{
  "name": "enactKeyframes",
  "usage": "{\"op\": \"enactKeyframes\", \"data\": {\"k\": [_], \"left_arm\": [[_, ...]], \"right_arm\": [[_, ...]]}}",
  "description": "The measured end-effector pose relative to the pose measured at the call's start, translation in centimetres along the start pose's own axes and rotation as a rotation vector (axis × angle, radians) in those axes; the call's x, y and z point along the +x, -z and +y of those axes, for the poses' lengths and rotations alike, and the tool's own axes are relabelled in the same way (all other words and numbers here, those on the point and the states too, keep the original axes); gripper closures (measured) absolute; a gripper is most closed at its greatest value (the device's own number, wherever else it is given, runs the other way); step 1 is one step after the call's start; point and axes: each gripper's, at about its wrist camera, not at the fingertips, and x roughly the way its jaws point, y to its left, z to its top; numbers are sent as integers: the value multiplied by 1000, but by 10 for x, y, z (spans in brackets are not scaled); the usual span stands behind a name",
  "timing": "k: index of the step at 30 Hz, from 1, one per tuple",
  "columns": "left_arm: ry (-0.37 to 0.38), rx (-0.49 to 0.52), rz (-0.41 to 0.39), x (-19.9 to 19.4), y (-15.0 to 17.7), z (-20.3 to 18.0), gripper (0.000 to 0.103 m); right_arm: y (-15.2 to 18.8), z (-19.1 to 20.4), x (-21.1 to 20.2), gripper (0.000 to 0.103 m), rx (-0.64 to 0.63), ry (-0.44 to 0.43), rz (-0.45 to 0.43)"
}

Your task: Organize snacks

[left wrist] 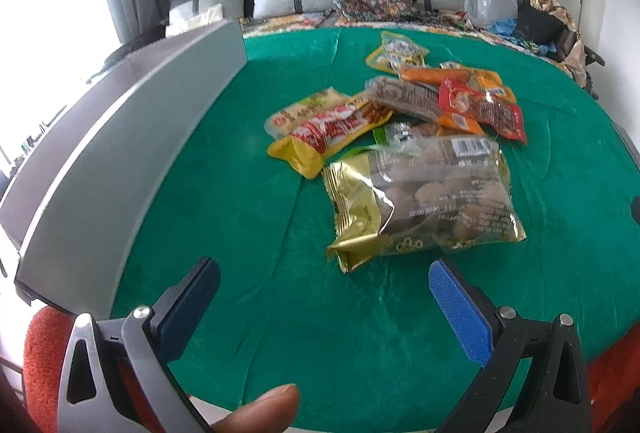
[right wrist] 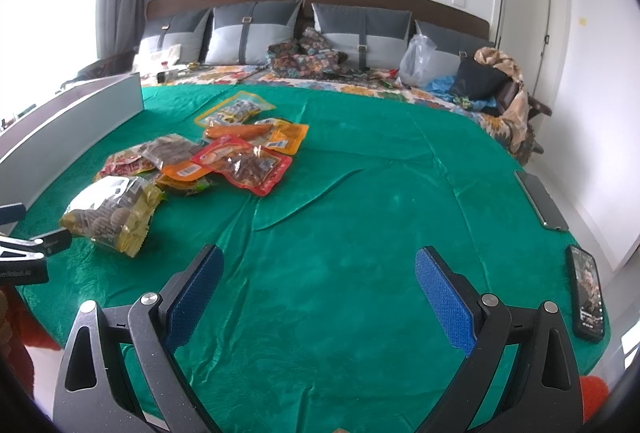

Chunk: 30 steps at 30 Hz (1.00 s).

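Left gripper (left wrist: 324, 297), jaws apart and empty like the right gripper (right wrist: 319, 289), should pinch the gold snack bag (left wrist: 424, 193) by its crimped edge, avoiding the contents.

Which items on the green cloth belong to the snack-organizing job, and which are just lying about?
Belongs to the job:
- gold bag nearest the open left gripper
- red packet
- orange sausage pack
- yellow packet
- grey box, probably the container
- right gripper, open, empty

Lying about:
- two phones
- pillows
- plastic bag
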Motion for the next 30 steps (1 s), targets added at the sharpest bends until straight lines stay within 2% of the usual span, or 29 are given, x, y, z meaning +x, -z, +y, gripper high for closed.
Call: {"op": "enactKeyframes", "data": {"k": [9,15,30], "left_arm": [[60,-12,91,23,0,6,0],[72,-30,156,44,0,12,0],[67,-35,140,44,3,15,0]], "right_arm": [[1,-1,2,5,0,-7,7],[1,-2,2,5,0,-12,15],[2,-5,9,5,7,-33,49]]}}
